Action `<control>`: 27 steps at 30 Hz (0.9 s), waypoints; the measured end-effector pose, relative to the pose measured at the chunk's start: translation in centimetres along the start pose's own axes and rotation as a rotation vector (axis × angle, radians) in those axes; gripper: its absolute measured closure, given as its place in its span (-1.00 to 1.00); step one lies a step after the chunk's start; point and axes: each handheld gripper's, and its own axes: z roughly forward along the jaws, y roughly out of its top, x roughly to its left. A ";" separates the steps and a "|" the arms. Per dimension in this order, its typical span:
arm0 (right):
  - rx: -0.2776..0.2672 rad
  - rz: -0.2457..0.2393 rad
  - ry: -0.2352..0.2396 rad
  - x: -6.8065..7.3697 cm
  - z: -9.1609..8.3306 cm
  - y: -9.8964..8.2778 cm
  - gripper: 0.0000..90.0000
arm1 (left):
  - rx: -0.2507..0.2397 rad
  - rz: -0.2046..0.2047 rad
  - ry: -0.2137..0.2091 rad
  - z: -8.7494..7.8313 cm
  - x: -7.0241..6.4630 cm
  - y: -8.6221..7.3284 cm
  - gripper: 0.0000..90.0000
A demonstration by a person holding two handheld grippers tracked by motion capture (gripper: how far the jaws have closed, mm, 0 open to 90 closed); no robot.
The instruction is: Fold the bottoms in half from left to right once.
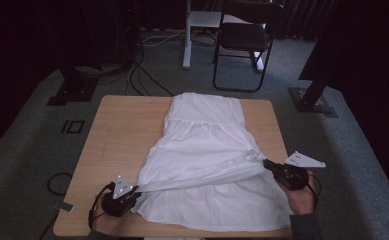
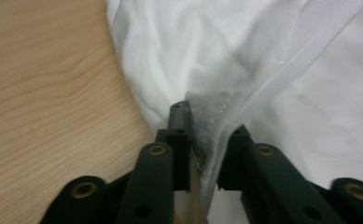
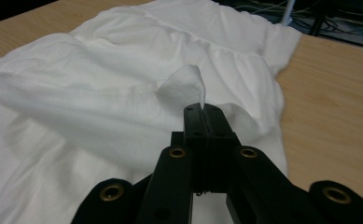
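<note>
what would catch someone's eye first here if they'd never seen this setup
The white dress spread over the wooden table. Next, the taut band of fabric pulled across its lower half between the left gripper at the near left edge and the right gripper.

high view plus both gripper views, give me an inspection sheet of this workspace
surface: wooden table, bare wood left and right of the cloth
job's things: white garment spread flat, a band of its fabric drawn taut across it between the two tools
clutter: nothing seen on the table
grippers: left tool at the near left edge, jaws closed on the fabric; right tool at the right edge, jaws shut on a pinch of the fabric
cables: black cable looped on the floor by the near left corner; more cables on the carpet behind the table
surroundings: grey carpet, black folding chair, dark stand base
</note>
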 end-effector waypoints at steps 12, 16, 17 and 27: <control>-0.057 0.104 -0.073 -1.5 -6.0 -5.4 0.99 | -0.069 0.014 -0.111 -2.0 -0.8 -0.3 0.60; -0.057 0.150 -0.099 -2.1 -7.1 -7.4 0.99 | -0.073 0.015 -0.121 -2.2 -0.8 -0.4 0.34; -0.041 0.157 -0.102 -2.3 -7.1 -8.0 0.99 | -0.073 0.014 -0.125 -2.2 -0.7 -0.4 0.31; 0.044 0.220 -0.146 -2.8 -7.4 -11.1 0.21 | -0.101 -0.014 -0.139 -2.2 -0.3 -0.1 0.16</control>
